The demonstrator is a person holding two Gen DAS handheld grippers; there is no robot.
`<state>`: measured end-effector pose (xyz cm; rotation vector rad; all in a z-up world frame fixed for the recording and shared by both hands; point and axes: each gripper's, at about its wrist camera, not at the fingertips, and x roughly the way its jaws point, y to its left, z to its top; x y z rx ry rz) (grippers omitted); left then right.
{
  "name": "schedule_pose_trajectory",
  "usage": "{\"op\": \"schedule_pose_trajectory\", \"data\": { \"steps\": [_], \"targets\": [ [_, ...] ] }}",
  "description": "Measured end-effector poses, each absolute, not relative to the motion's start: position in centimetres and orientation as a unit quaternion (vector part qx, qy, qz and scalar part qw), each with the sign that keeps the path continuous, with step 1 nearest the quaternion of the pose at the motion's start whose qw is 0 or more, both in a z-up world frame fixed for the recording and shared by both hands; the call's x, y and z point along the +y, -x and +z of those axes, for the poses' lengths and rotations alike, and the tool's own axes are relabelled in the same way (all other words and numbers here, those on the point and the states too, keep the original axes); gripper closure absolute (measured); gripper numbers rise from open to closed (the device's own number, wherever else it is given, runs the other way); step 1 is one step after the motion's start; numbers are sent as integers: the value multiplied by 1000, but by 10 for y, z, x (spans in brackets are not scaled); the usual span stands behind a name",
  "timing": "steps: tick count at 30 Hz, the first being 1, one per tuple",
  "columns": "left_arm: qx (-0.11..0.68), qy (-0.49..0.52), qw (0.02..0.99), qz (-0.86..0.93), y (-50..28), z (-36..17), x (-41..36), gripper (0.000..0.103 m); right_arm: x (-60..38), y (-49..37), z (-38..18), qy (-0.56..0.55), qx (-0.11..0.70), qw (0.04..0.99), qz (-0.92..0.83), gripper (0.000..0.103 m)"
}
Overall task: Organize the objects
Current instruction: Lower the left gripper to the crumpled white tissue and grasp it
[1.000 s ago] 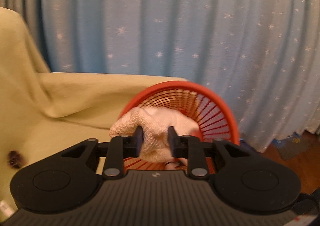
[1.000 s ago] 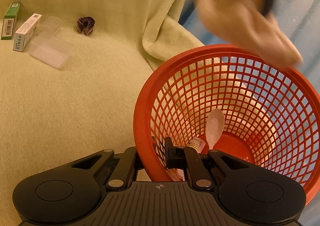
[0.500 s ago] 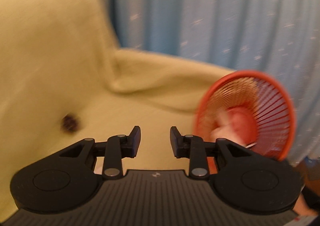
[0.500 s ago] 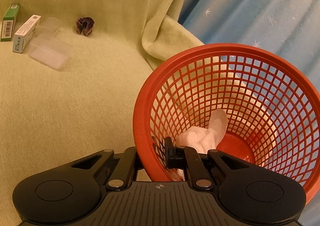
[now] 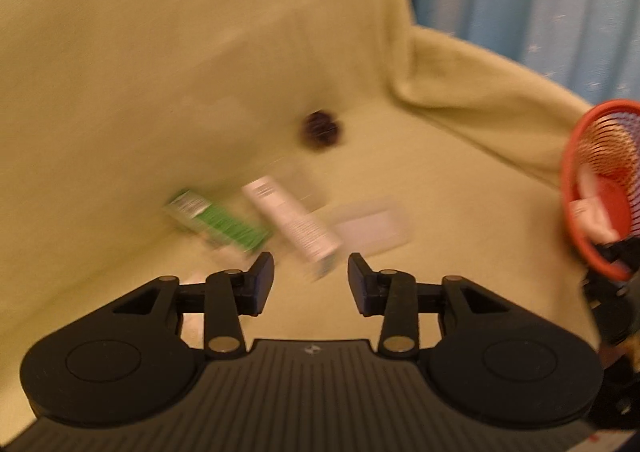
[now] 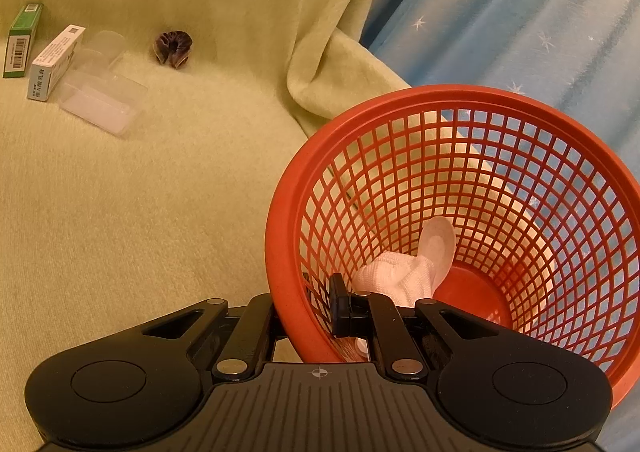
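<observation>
Seemingly white box (image 5: 294, 221) beyond fingers (image 5: 262, 284)

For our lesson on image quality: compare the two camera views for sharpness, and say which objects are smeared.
Left wrist view: motion blur smears the green box, white box and clear plastic case; the left gripper itself stays sharp. Right wrist view: crisp throughout, the red basket mesh and the cloth inside clearly defined, with fisheye bending at the edges.

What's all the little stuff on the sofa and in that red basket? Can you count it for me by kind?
Cardboard boxes: 2, green and white
Clear plastic containers: 2
Dark scrunchie: 1
White cloth in the basket: 1
Pale spoon: 1
Total: 7
</observation>
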<state>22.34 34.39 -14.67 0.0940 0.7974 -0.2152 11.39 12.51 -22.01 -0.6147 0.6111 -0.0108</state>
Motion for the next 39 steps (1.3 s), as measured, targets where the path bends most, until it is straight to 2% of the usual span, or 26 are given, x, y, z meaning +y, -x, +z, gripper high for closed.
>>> {"op": "schedule_pose_trajectory", "data": {
  "steps": [3,7,12,14,19,24,27,28,31,35,39],
  "targets": [
    [397,-52,914,-70,-218,-155,368,58,125,-114,-220,300,297,906,-4,98],
    [408,-51,911,-37,-214,-169,392,42,124,-113,-219,301,297,906,-4,98],
    [415,-36,909,-24,-218,-186,404,39,124,-112,-219,303,298,905,-4,98],
    [412,-38,910,-27,-219,-192,405,31,124,-111,-219,303,298,905,-4,98],
    [415,-41,908,-35,-236,-206,399,31,124,-111,-219,304,298,905,-4,98],
    [423,-34,905,-29,-253,-222,394,42,124,-110,-219,305,298,905,-4,98],
    [426,-33,904,-16,-260,-230,395,58,124,-110,-219,305,298,904,-4,98],
    [427,-34,903,-12,-261,-232,395,67,123,-110,-218,306,298,904,-4,98],
    [430,-31,902,-8,-261,-235,397,77,123,-110,-219,307,299,904,-3,98],
    [428,-41,903,-10,-257,-232,397,84,123,-110,-219,306,299,904,-3,98],
    [422,-43,905,-13,-250,-224,397,85,122,-110,-219,305,298,904,-3,98]
  ]
}}
